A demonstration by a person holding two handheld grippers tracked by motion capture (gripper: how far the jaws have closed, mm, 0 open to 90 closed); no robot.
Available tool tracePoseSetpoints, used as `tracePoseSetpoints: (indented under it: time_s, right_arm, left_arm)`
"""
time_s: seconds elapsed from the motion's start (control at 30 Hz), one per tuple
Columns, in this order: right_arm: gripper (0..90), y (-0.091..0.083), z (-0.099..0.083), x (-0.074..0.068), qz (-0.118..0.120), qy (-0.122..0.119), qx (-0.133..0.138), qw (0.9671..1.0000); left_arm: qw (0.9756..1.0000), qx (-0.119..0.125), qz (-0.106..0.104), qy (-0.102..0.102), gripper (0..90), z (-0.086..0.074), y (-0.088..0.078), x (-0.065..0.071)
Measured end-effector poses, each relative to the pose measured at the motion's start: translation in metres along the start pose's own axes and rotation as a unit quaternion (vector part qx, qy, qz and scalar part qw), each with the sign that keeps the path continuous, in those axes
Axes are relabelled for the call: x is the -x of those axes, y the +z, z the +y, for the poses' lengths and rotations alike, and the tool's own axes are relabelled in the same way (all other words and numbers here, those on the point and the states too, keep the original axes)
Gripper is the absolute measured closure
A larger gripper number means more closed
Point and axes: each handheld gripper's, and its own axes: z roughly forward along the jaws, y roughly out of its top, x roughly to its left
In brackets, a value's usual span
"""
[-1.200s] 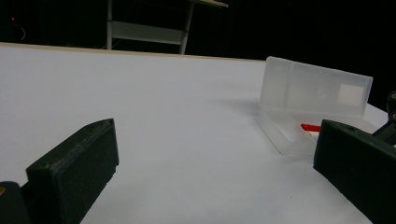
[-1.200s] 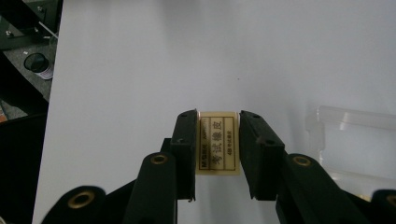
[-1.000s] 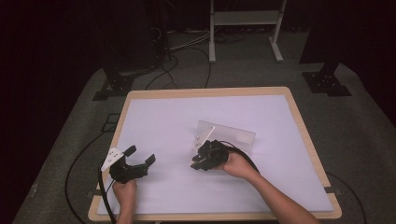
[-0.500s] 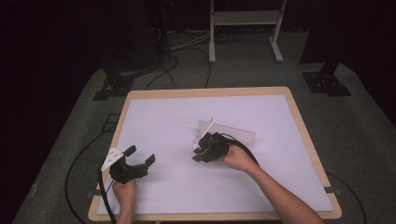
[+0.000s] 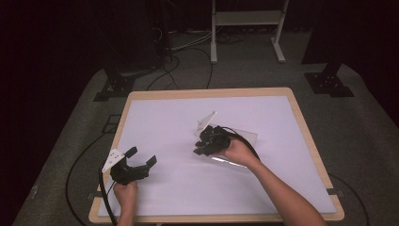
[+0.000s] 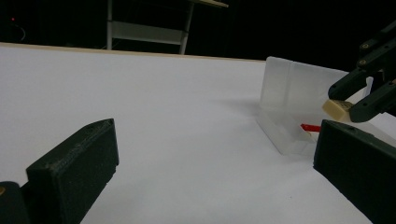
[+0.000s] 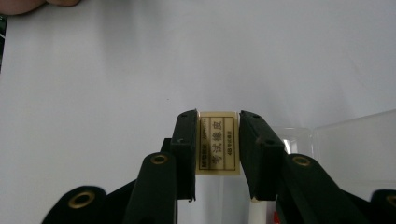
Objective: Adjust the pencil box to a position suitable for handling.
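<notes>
right gripper (image 7: 216, 140) is clamped on a small cream eraser (image 7: 217, 142), just above the clear plastic box (image 6: 299, 93) on the white surface (image 5: 179, 122). left gripper (image 5: 139, 157) sits wide open, well apart from the box.

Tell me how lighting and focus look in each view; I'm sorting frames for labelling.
High view: table evenly lit, surroundings nearly black, slightly soft. Left gripper view: near jaws blurred, clear box fairly sharp with a faint shadow on its left. Right gripper view: the eraser in the right hand-held gripper is sharp, print legible, no glare.
</notes>
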Motion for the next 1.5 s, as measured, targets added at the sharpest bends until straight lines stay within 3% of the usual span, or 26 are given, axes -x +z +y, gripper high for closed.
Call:
tracePoseSetpoints:
  time_s: [0.47,1.5]
  right_arm:
    - [67.6,0.008,0.005,0.009,-0.006,0.003,-0.005,1.0]
    - [67.5,0.029,-0.004,0.033,-0.011,0.033,-0.018,0.9992]
  left_arm:
    - [1.0,0.0,-0.001,0.0,0.0,0.0,0.0,0.0]
    - [1.0,0.001,-0.002,0.0,0.0,0.0,-0.001,0.0]
